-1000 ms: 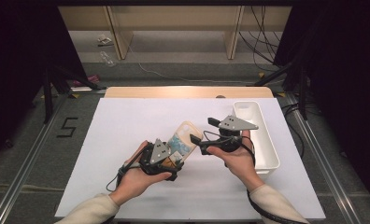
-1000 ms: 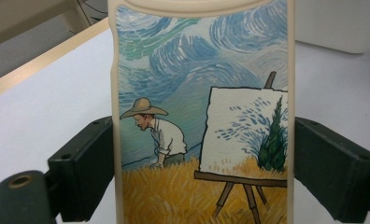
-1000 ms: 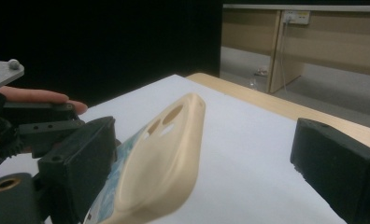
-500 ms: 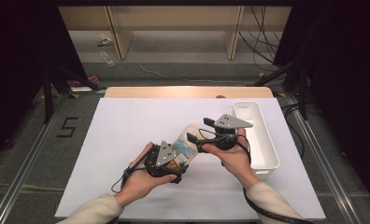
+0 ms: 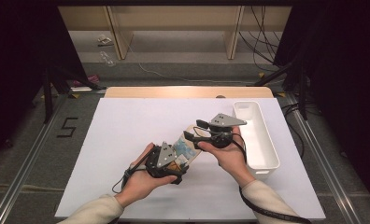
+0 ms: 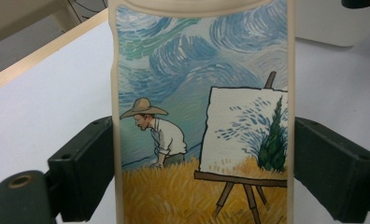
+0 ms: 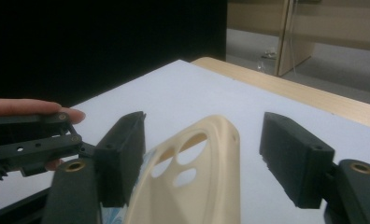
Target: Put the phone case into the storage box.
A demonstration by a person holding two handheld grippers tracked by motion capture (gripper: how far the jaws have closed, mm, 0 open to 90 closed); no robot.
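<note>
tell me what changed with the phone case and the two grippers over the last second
The right hand-held gripper has shifted slightly toward the person and its jaws have just been closing around the camera end of the phone case; a gap remains on one side at least. The left hand-held gripper stays clamped on the case's edges, and the white tray has not moved.

phone case (image 6: pixel 202 116): smooth cream plastic, printed | jaws: matt black plastic

Phone case (image 5: pixel 187 148) left of tray (image 5: pixel 255 135)
</note>
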